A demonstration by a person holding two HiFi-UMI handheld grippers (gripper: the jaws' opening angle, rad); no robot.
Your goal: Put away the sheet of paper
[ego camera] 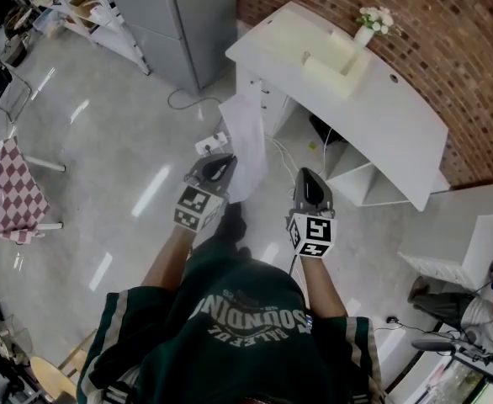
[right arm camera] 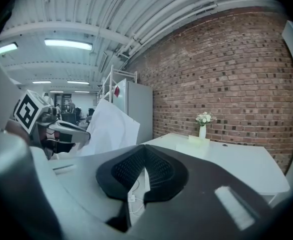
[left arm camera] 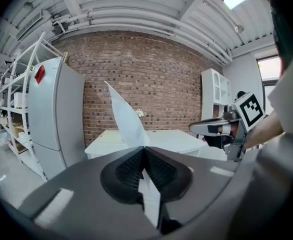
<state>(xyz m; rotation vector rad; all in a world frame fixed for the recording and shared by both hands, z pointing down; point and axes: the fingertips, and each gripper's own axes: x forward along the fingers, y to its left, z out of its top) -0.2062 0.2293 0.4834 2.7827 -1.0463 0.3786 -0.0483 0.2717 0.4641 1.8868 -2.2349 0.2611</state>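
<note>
A white sheet of paper [ego camera: 246, 146] stands up from my left gripper [ego camera: 221, 162], which is shut on its lower edge. In the left gripper view the paper [left arm camera: 126, 119] rises from between the closed pads of that gripper [left arm camera: 144, 149]. My right gripper [ego camera: 307, 175] is level beside it, shut, with nothing between its jaws [right arm camera: 145, 148]. From the right gripper view the paper [right arm camera: 109, 129] and left gripper [right arm camera: 66, 131] show at the left. A white desk [ego camera: 381, 99] stands ahead against the brick wall.
On the desk sit a pale tray [ego camera: 335, 66] and a vase of flowers [ego camera: 373, 19]. A grey fridge [left arm camera: 54, 119] and shelving [ego camera: 87, 7] stand left of the desk. Cables and a power strip [ego camera: 211, 144] lie on the floor before the desk. A white cabinet [ego camera: 474, 242] is at the right.
</note>
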